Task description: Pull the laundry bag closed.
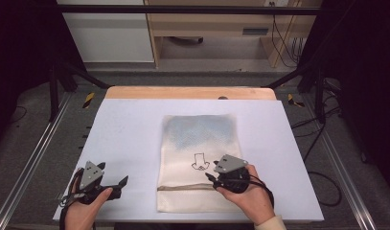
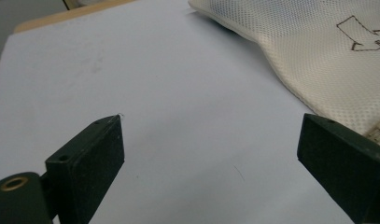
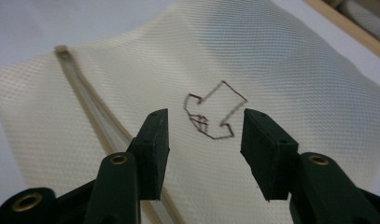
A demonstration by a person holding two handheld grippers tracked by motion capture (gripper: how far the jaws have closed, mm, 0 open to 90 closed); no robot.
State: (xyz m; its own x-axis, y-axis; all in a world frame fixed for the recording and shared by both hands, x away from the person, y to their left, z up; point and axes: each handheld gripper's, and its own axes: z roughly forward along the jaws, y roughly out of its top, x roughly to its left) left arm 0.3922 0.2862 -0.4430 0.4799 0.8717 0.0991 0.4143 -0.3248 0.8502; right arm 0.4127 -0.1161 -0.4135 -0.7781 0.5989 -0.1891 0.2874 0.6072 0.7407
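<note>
The right gripper (image 3: 204,135) hovers half-open over one cream mesh bag (image 3: 281,65), gripping nothing, its jaws flanking the embroidered arrow (image 3: 215,112). The left gripper (image 2: 211,154), wide open and empty, sits beside the bag.

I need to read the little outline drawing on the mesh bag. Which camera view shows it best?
The right gripper view: the drawing sits close and whole on the mesh bag, just beyond the right gripper. The high view shows it small, beside that gripper. The left gripper view catches part of it at the frame's edge.
</note>
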